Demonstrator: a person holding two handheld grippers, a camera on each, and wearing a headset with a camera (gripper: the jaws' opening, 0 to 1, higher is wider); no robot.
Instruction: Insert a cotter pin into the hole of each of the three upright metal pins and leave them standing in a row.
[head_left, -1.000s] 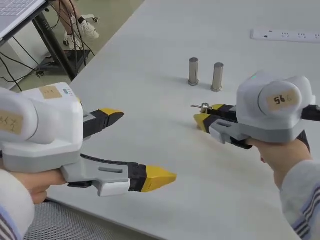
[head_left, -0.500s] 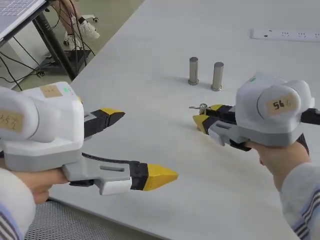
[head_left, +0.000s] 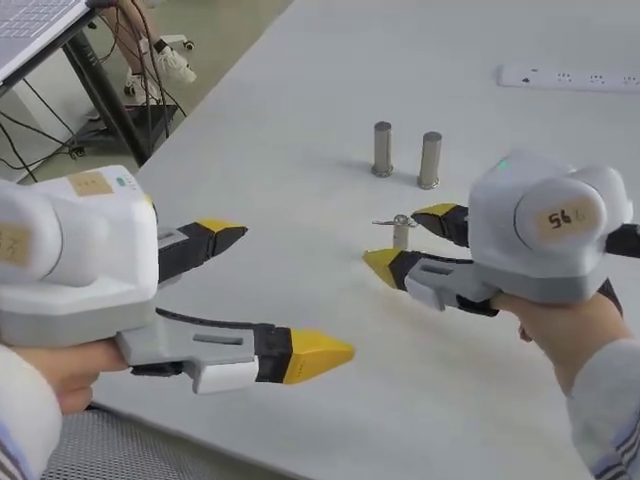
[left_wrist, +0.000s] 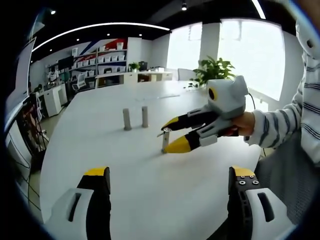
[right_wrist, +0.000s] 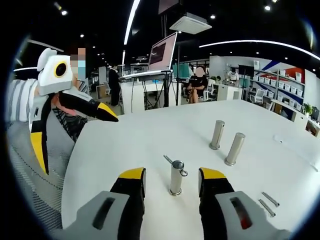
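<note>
Withdrawal from the fitted metal pin (right_wrist: 175, 179) seems to be the step: it stands mid-frame on the bench (head_left: 300, 120) between the spread fingers (head_left: 385, 263) of the right gripper (head_left: 405, 238), clear of both, cotter pin (right_wrist: 168, 159) through its top. The fingers should be drawn straight back so nothing is toppled. The left gripper (head_left: 283, 292) is held spread and empty at lower left. How far the cotter pin passes through cannot be made out.

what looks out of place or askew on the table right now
Nothing is tipped or damaged. The near metal pin, with its cotter pin through it, stands apart from the two bare metal pins, off their line. Two loose cotter pins lie nearby.
</note>
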